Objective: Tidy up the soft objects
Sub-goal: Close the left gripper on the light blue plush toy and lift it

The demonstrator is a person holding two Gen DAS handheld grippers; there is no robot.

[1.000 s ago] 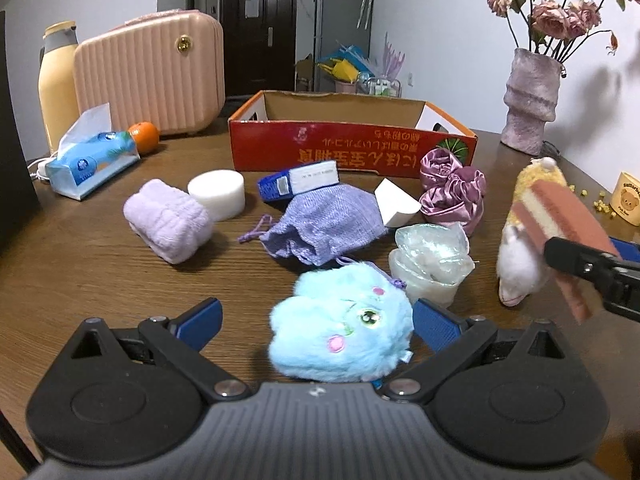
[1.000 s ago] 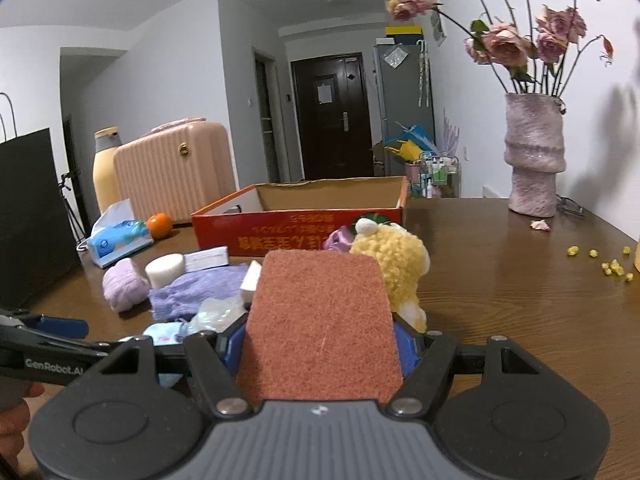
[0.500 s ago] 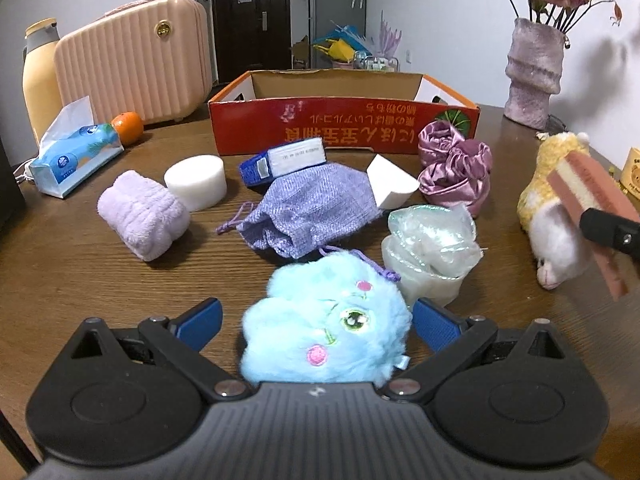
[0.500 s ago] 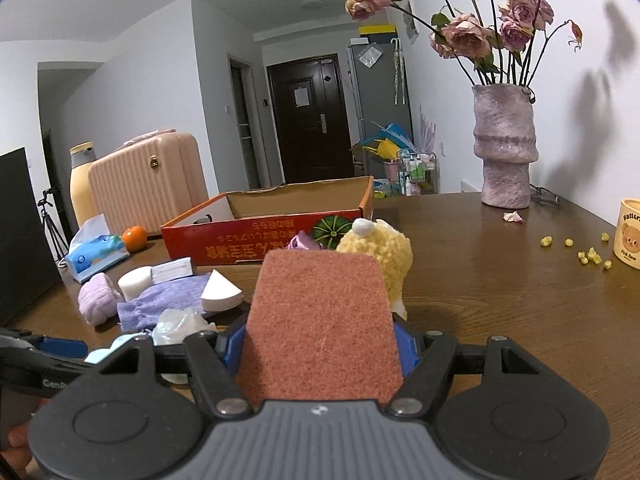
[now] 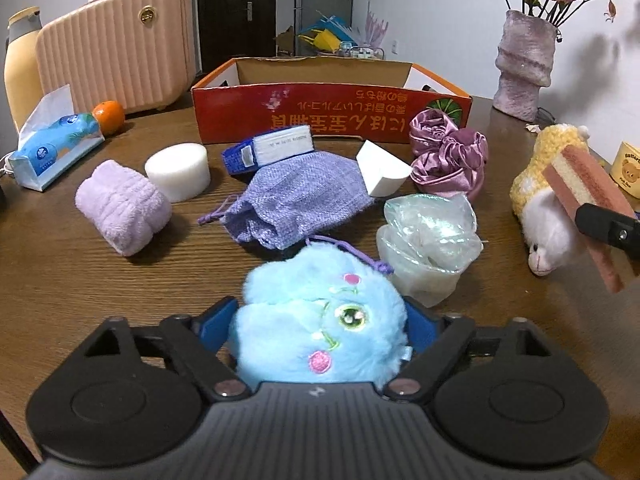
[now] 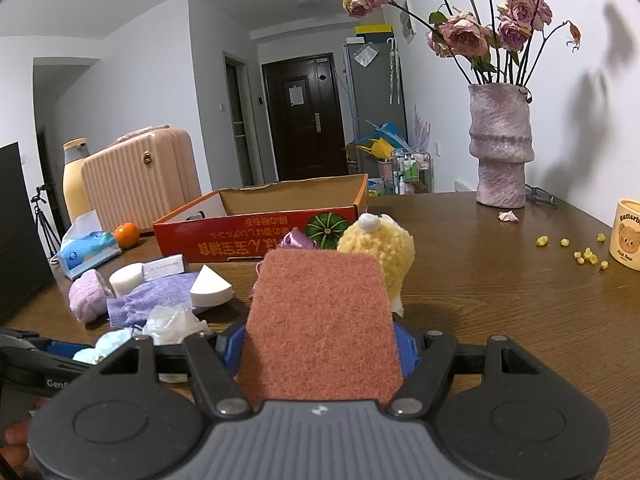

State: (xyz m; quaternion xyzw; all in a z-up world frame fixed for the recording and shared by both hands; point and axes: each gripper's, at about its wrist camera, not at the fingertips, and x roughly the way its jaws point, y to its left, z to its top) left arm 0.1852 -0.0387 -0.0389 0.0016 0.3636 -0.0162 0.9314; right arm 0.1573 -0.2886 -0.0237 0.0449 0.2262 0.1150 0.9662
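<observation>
Compared with a second earlier, the left gripper [image 5: 318, 326] is seen closed in on the fluffy blue plush [image 5: 320, 320], its blue pads now pressed against the toy's sides where they previously stood wide apart; whether the plush has been lifted off the wooden table [image 5: 60, 280] cannot be judged from this angle. The right gripper [image 6: 320, 346] is unchanged, clamped on a coarse, flat reddish scouring sponge [image 6: 320, 320], whose yellow foam backing is revealed only in the left wrist view. The shallow red cardboard box [image 5: 332, 114] is shown open at the far side of the table, with the soft items scattered before it: a woven lavender drawstring pouch [image 5: 300, 196], a crinkled translucent bag [image 5: 430, 236], a yellow-and-white plush [image 5: 540, 200] lying just behind the sponge, a rolled lilac towel [image 5: 120, 208], shiny purple satin scrunchies [image 5: 448, 156], a white foam cylinder [image 5: 178, 170] and a white foam wedge [image 5: 382, 168] resting against the pouch. A cream bear-printed mug [image 6: 628, 240] and scattered yellow bits [image 6: 580, 250] are shown clearly only by the right wrist view, where the blue plush is largely hidden behind the left gripper's arm.
</observation>
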